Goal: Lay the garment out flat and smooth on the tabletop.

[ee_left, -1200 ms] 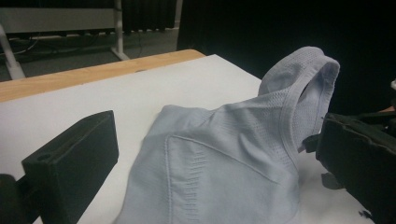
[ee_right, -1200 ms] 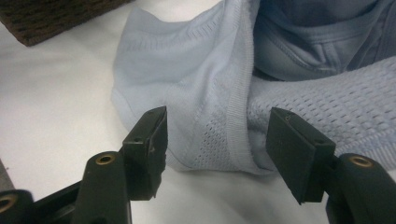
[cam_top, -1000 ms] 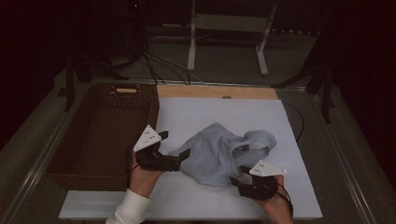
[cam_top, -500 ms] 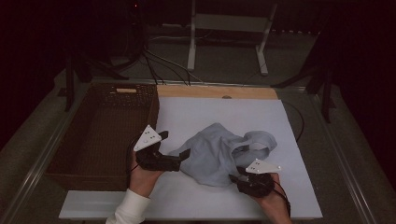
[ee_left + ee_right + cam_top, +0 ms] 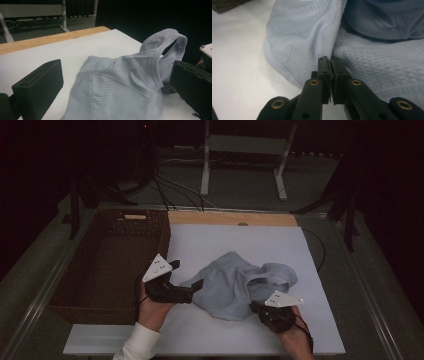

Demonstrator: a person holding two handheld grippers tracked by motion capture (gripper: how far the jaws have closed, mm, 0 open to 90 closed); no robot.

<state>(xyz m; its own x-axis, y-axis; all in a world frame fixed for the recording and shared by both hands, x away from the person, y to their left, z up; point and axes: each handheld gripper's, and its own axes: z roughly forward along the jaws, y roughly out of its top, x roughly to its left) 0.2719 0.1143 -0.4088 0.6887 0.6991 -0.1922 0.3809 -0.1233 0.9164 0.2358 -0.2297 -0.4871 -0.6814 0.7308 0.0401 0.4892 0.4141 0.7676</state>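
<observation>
A: Garment position?

B: Light blue sleeveless top [image 5: 235, 287] lies crumpled on the white table sheet [image 5: 230, 240], near-centre, bunched rather than flat. One strap loop arches up at its right side, toward the far right; in the left gripper view the same loop stands raised above the ribbed body.

A: Left gripper?

B: Left gripper [image 5: 192, 289] is held low at the top's left edge, jaws spread wide. In the left gripper view the two black jaws sit far apart with the cloth between them, nothing pinched. Jaw tips are at or just touching the fabric edge; I cannot tell which.

A: Right gripper?

B: Right gripper [image 5: 256, 307] is at the top's near right edge. In the right gripper view [image 5: 330, 62] its jaws are pressed together on the ribbed hem seam, with the mesh knit to the right of the seam and smoother knit to the left. It is clamped on the fabric.

A: Surroundings?

B: Brown wicker basket [image 5: 107, 265] stands left of the sheet, just beside the left hand [image 5: 152, 307]. A bare wood strip [image 5: 230, 218] runs along the sheet's far edge.
</observation>
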